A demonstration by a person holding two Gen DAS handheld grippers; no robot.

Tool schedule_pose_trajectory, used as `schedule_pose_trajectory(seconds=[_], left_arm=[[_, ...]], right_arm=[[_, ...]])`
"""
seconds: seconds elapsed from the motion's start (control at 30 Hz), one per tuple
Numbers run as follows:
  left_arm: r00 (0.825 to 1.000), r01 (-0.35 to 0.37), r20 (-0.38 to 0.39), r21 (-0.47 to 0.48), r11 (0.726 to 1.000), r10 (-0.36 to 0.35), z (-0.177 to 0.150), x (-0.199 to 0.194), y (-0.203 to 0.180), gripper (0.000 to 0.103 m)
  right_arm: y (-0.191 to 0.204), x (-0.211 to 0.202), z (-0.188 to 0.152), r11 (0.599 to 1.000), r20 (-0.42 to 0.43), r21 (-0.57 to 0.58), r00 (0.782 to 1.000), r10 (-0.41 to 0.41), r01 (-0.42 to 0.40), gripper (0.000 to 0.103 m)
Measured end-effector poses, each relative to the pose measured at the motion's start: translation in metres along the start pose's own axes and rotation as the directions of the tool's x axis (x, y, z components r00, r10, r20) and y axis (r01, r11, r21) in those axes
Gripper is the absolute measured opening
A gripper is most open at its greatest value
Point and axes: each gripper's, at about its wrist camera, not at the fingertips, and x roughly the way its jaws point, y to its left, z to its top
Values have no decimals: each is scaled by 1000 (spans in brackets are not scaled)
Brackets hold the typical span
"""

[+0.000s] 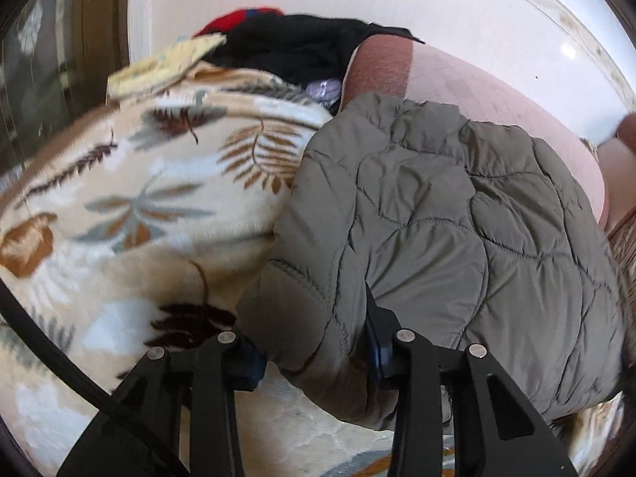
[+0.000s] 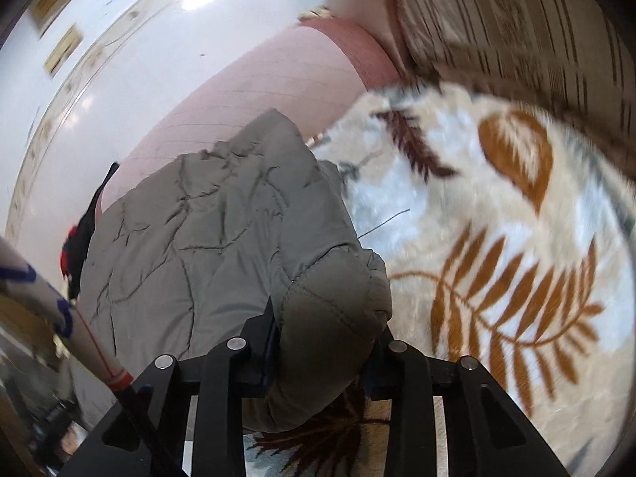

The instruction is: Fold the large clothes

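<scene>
Left wrist view. Left gripper (image 1: 318,361) clenched on a bunched edge of the grey-green quilted jacket (image 1: 429,214); padded fabric fills the gap between the two fingers and bulges out below them. The rest of the jacket lies heaped ahead of the gripper, partly on the leaf-print fleece blanket (image 1: 131,198), partly over the pink sheet (image 1: 485,91) behind it. Far end of the blanket: a pile of other clothes, black garment (image 1: 294,51) on top, something red (image 1: 238,20) behind it, a yellowish cloth (image 1: 171,63) in front. Frame is motion-blurred at the edges.

Right wrist view. Right gripper (image 2: 318,357) likewise grasping the jacket (image 2: 206,238), here a thick rounded roll of the padding, seam visible, pinched between the fingers. Blanket (image 2: 497,238) spreads to the right of the jacket; pink sheet (image 2: 278,79) beyond. A pale rod with blue marks and a red band (image 2: 79,318) crosses the lower left corner; what it is I cannot tell.

Judgement on the step: both grips look to be on one near edge of the jacket, ready for lifting it and carrying it over for a fold.

Notes for doing it well:
- Padding is thick and slippery; the bites are on rolls, not flat hem. Keep both clamps firm.
- Raise the two hands together and level, so the edge stays straight.
- Pull the hands slightly apart to take the slack out before laying over.
- Clear the far clothes pile; do not drag the blanket along.
- Set the edge down flat, then release.
</scene>
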Motion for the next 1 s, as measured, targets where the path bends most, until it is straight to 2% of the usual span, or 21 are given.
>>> schedule_pose_trajectory(seconds=[0.17, 0.63, 0.83, 1.0], left_arm=[[999, -25, 46, 47, 999, 23, 2, -17, -4, 35], [990, 38, 136, 36, 999, -43, 14, -102, 3, 35], [991, 51, 119, 44, 998, -55, -10, -134, 13, 35], [994, 54, 95, 40, 998, -57, -54, -159, 32, 35]], right_arm=[[24, -16, 0, 987, 61, -151, 997, -48, 56, 31], [54, -94, 0, 966, 160, -259, 987, 23, 19, 30], [44, -126, -8, 970, 149, -244, 987, 59, -22, 30], [23, -157, -35, 966, 130, -256, 988, 82, -47, 30]])
